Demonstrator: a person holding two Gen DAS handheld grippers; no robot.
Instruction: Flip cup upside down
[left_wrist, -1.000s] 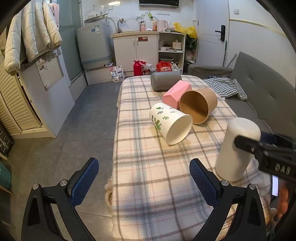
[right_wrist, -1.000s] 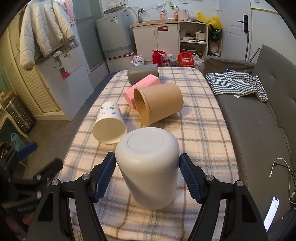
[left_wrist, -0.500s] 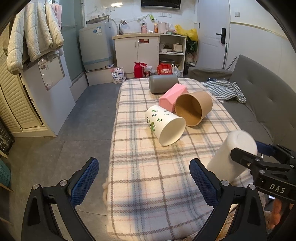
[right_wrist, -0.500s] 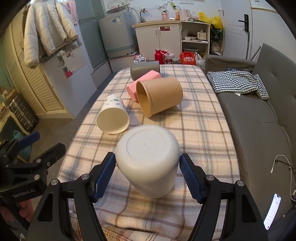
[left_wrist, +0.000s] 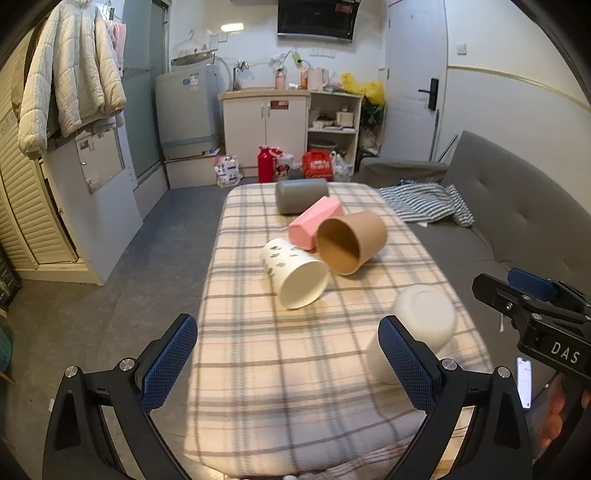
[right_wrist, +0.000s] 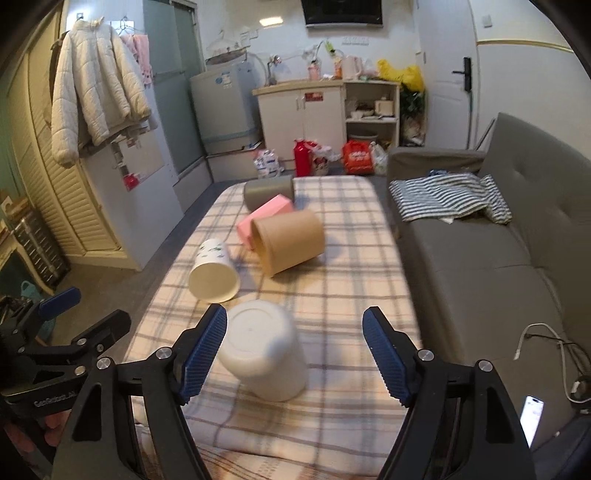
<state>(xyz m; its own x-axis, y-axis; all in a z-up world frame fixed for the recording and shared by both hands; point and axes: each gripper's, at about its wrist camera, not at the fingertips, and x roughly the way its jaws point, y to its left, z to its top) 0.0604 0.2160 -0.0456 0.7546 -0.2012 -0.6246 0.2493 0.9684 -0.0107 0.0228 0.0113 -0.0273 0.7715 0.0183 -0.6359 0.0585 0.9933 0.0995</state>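
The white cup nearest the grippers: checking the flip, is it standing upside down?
Upside down but tilted: the white cup shows its closed base on top and leans on the plaid cloth; the right gripper is open.

White cup base-up on plaid tablecloth, between parted right tongs.

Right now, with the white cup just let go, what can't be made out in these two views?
- White cup: its mouth faces the cloth in both views; left wrist view hides its lower part behind a left tool finger.
- Whether it stands flat or tilted: blurred in both.
- Grey cup: its opening faces away.
- Phone: screen too small to read, cut by the lens edge.
- Right tool: open.
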